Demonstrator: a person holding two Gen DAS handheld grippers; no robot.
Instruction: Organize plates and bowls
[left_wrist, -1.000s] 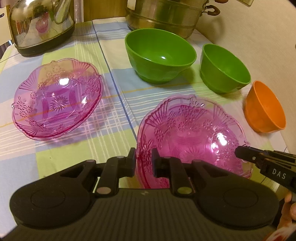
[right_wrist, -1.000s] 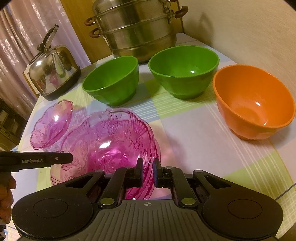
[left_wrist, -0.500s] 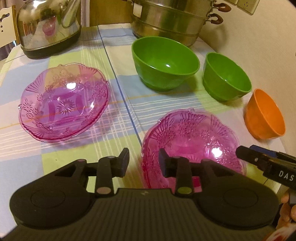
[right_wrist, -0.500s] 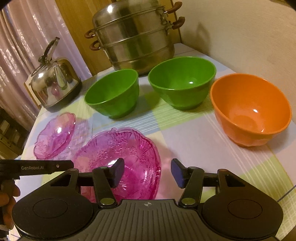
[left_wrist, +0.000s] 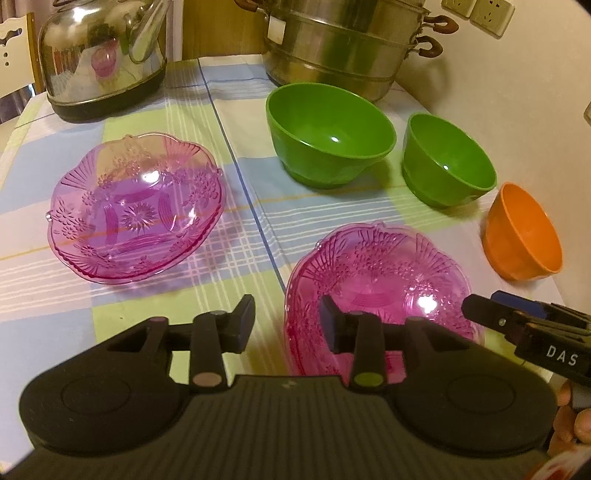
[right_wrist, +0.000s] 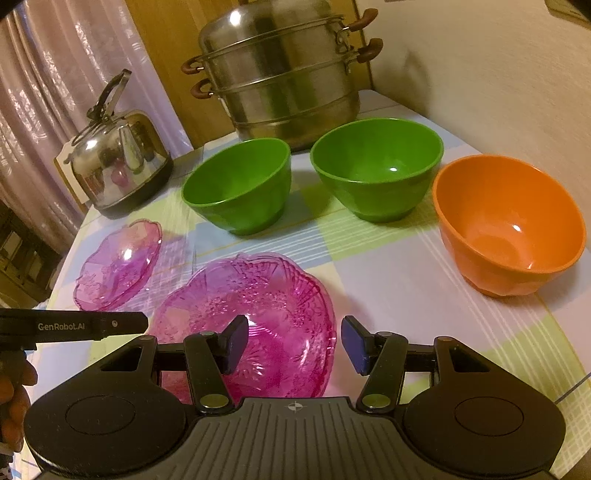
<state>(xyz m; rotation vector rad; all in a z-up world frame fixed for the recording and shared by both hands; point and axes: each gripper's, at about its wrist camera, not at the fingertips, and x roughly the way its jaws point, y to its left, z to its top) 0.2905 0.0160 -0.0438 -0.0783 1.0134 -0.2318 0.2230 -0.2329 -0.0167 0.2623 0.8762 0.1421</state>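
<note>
A deep-pink patterned glass dish (left_wrist: 380, 288) (right_wrist: 251, 310) rests on the checked cloth between my two grippers. My left gripper (left_wrist: 286, 321) straddles its left rim, the jaws opening and the pads off the glass. Over its right rim my right gripper (right_wrist: 295, 343) stands open, touching nothing. Each gripper also shows from the side in the other's view: the right gripper (left_wrist: 480, 302) and the left gripper (right_wrist: 142, 323). A paler pink dish (left_wrist: 136, 210) (right_wrist: 118, 266) lies further left. Behind stand a large green bowl (left_wrist: 328, 136) (right_wrist: 240, 184), a smaller green bowl (left_wrist: 447, 158) (right_wrist: 376, 166) and an orange bowl (left_wrist: 524, 232) (right_wrist: 509, 221).
A steel kettle (left_wrist: 103, 55) (right_wrist: 118, 162) stands at the back left and a stacked steel steamer pot (left_wrist: 340, 40) (right_wrist: 284, 81) at the back by the wall. The wall runs along the table's right side. A person's fingers (right_wrist: 14, 398) hold the left gripper.
Both grippers were shut on the near pink dish's rims and held it tilted. Their jaws have since come apart, and the dish now lies flat on the cloth.
</note>
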